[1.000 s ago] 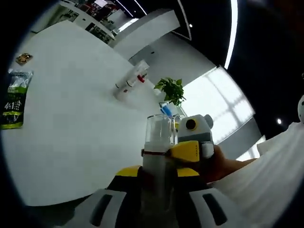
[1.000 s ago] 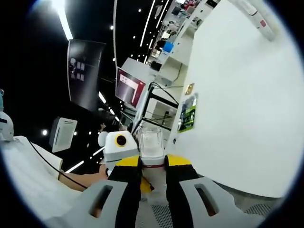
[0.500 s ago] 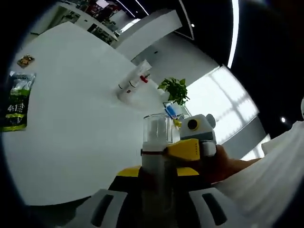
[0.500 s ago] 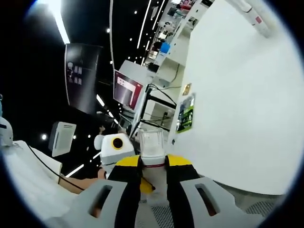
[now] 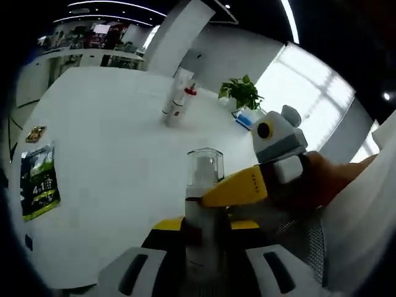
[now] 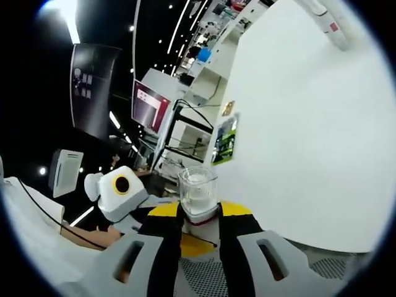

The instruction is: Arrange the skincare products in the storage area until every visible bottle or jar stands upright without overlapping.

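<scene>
Between the jaws of both grippers, above the white round table (image 5: 117, 167), is a frosted bottle with a clear plastic cap (image 5: 203, 204). In the left gripper view the left gripper (image 5: 204, 260) pinches the bottle's lower body, its black-and-yellow jaws pressed against either side. The right gripper (image 5: 247, 185), held in a person's hand (image 5: 322, 182), comes in from the right, and its yellow jaw lies across the bottle just below the cap. In the right gripper view the right gripper (image 6: 199, 241) has its jaws pressed on the same bottle (image 6: 198, 195) at its neck, with the clear cap rising above them; the left gripper (image 6: 120, 192) shows at the left. On the far side of the table lie two white tubes with a red mark (image 5: 178, 102), side by side, and beyond them stands a green potted plant (image 5: 242, 93). A green printed sachet (image 5: 38, 182) lies flat on the near left of the table, with a small brown packet (image 5: 35, 132) just past it.
</scene>
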